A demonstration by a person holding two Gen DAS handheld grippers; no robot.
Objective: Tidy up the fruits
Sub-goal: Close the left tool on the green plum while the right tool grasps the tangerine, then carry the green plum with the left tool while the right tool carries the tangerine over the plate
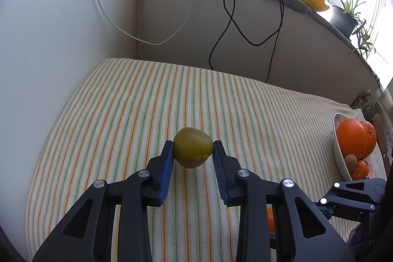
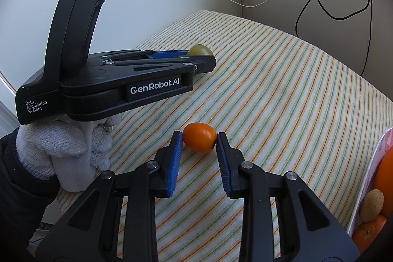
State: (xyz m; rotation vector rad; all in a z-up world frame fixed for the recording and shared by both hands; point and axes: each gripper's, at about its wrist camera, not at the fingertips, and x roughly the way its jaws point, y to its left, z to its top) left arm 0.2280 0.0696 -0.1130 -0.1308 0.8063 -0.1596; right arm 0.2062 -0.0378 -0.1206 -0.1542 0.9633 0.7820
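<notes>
- Your left tongs [image 1: 193,149] clamp the round yellow-green fruit [image 1: 192,147] on the striped cloth counter [image 1: 122,102].
- Your right tongs [image 2: 199,140] clamp the small oval orange fruit [image 2: 199,136].
- Neither is in the white bowl of oranges [image 1: 340,151] yet.

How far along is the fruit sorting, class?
Done: oranges and a kiwi already sit in the white bowl. In hand: the left tool grips a green fruit; the right tool grips a small orange fruit. Left: both go to the bowl.
</notes>
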